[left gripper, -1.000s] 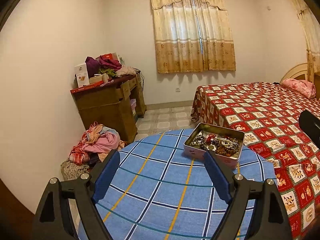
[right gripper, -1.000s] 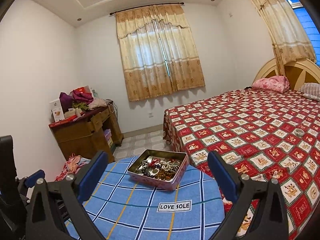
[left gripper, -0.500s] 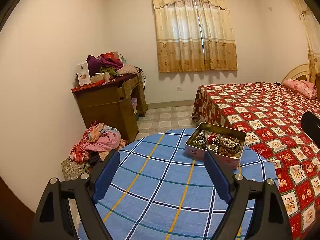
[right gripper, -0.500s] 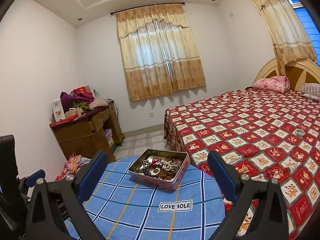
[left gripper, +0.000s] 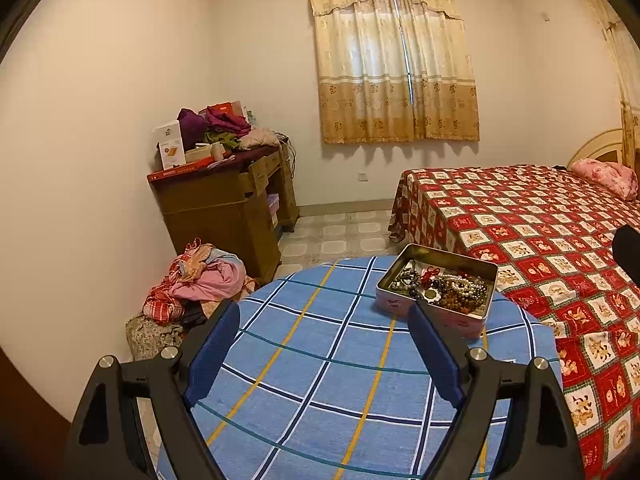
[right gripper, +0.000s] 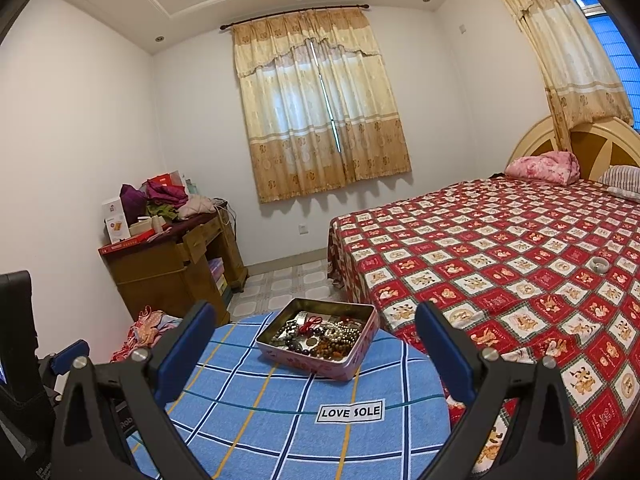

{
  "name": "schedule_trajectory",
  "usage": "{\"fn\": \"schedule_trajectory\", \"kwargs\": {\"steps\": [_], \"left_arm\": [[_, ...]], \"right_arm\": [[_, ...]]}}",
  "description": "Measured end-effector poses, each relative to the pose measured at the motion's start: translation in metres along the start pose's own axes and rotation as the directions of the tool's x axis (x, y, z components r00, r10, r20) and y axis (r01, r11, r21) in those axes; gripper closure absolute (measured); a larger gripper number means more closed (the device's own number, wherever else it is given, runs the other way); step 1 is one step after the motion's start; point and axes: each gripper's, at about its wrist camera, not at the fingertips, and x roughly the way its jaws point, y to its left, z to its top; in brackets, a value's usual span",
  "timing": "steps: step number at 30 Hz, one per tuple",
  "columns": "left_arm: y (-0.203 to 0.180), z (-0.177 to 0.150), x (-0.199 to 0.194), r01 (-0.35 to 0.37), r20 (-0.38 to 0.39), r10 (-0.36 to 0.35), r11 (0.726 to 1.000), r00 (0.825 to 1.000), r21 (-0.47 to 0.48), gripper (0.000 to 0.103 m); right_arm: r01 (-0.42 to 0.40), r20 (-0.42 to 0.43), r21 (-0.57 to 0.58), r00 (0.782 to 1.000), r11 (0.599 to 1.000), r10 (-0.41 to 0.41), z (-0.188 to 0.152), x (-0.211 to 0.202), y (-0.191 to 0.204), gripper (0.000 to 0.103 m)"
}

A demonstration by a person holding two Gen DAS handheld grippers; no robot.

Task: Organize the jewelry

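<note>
A pink metal tin point(left gripper: 464, 322) point(right gripper: 332, 368) stands open on a round table under a blue checked cloth point(left gripper: 320, 380) point(right gripper: 280, 416). It holds a tangle of bead bracelets and necklaces point(left gripper: 444, 286) point(right gripper: 320, 336), with a red cord among them. My left gripper point(left gripper: 324, 312) hovers open over the cloth, short of the tin and to its left. My right gripper point(right gripper: 316, 316) is open too, nothing between its blue pads, the tin just beyond them. A pale bangle point(right gripper: 599, 265) lies on the bedspread at the right.
A bed with a red patterned spread point(right gripper: 500, 248) point(left gripper: 540, 220) stands close against the table's right side. A wooden desk piled with clothes and boxes point(left gripper: 228, 196) point(right gripper: 168, 256) is at the left wall, a heap of clothes point(left gripper: 200, 276) beside it. Tiled floor point(left gripper: 340, 232) lies beyond the table.
</note>
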Motion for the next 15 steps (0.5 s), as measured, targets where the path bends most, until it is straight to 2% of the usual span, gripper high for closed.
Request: {"fn": "schedule_trajectory", "kwargs": {"steps": [15], "left_arm": [[-0.0038, 0.0003, 0.0013, 0.006, 0.004, -0.006, 1.000, 1.000, 0.002, 0.017]], "right_arm": [[0.001, 0.001, 0.001, 1.000, 1.000, -0.001, -0.0010, 0.0007, -0.0011, 0.001]]}}
